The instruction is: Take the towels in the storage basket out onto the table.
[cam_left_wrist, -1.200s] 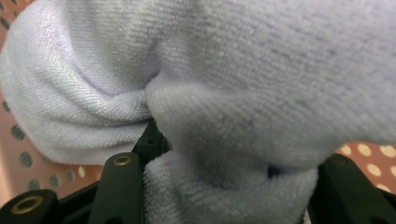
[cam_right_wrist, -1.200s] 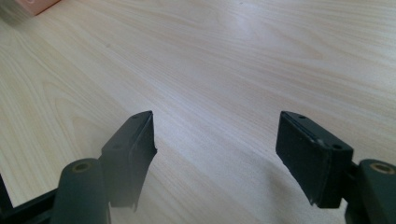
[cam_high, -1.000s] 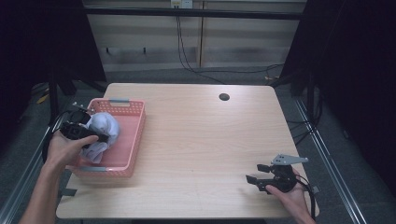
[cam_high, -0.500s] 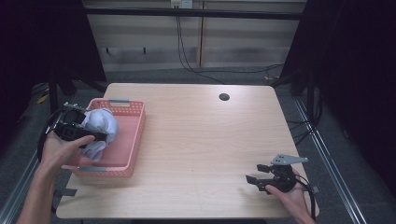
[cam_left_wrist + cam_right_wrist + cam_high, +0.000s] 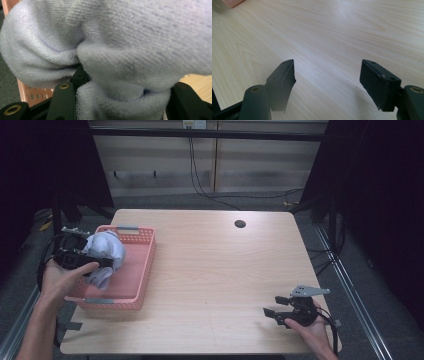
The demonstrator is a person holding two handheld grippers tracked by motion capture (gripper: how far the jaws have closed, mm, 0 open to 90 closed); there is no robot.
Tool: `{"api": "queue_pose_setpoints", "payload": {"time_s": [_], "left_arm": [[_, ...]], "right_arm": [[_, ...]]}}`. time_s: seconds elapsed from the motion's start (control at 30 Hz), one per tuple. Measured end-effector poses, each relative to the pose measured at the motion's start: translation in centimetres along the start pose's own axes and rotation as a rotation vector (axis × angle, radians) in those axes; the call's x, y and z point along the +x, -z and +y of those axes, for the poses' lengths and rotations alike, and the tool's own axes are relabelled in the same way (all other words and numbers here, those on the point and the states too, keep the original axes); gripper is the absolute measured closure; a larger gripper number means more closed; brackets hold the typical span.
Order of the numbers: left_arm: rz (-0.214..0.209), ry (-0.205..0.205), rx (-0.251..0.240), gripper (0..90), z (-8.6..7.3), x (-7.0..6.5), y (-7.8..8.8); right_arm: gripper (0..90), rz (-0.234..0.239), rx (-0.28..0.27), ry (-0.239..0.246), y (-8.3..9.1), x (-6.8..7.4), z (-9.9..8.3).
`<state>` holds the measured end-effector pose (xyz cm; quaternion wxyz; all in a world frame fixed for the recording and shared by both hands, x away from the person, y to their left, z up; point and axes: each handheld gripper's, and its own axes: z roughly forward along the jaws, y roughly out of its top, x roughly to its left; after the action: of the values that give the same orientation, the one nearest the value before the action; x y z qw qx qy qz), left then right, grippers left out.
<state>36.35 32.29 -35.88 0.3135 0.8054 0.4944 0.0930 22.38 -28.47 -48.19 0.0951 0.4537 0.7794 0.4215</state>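
nearest the person, the right claw [image 5: 281, 312] rests low at the near right corner of the tabletop [image 5: 220, 265], held in the right hand [image 5: 311, 325]. in the right gripper view its jaws stand wide apart with bare wood between them, so it carries nothing; it looks parked out of the way while the other hand works.

further in on the left, the left hand [image 5: 62, 277] holds the left claw [image 5: 102, 262] over the pink basket [image 5: 135, 270], which sits along the left edge of the tabletop. the claw is clamped on a pale lavender cloth [image 5: 105, 255]: in the left gripper view the fleecy fabric [image 5: 120, 50] bulges between and over the black jaws, bunched into thick folds. the cloth hangs as a soft lump above the basket's far left part, its lower folds drooping towards the basket floor; whether they touch it cannot be told. gripping a pinch of the bundle is probably meant to lift it clear of the basket walls.

beyond, a small dark hole [image 5: 240, 224] marks the far side of the tabletop.
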Motion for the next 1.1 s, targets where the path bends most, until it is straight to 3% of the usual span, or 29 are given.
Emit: {"api": "queue_pose_setpoints", "payload": {"time_s": [0.5,0.87,0.93,1.1], "left_arm": [[-0.026,-0.072,-0.098,46.2,1.2,-3.1,2.0],[-0.027,-0.075,-0.164,46.1,1.8,-4.4,2.7],[-0.040,-0.068,-0.188,46.1,1.8,-4.9,2.9],[-0.064,-0.110,-0.211,45.9,2.0,-6.7,3.1]], "right_arm": [[27.7,0.000,-0.003,0.008,0.1,0.0,0.0],[27.7,0.002,-0.005,0.003,0.2,-0.1,0.0],[27.7,0.002,-0.006,0.004,0.2,-0.1,0.0],[27.7,0.003,-0.003,0.005,0.1,-0.1,0.0]]}}
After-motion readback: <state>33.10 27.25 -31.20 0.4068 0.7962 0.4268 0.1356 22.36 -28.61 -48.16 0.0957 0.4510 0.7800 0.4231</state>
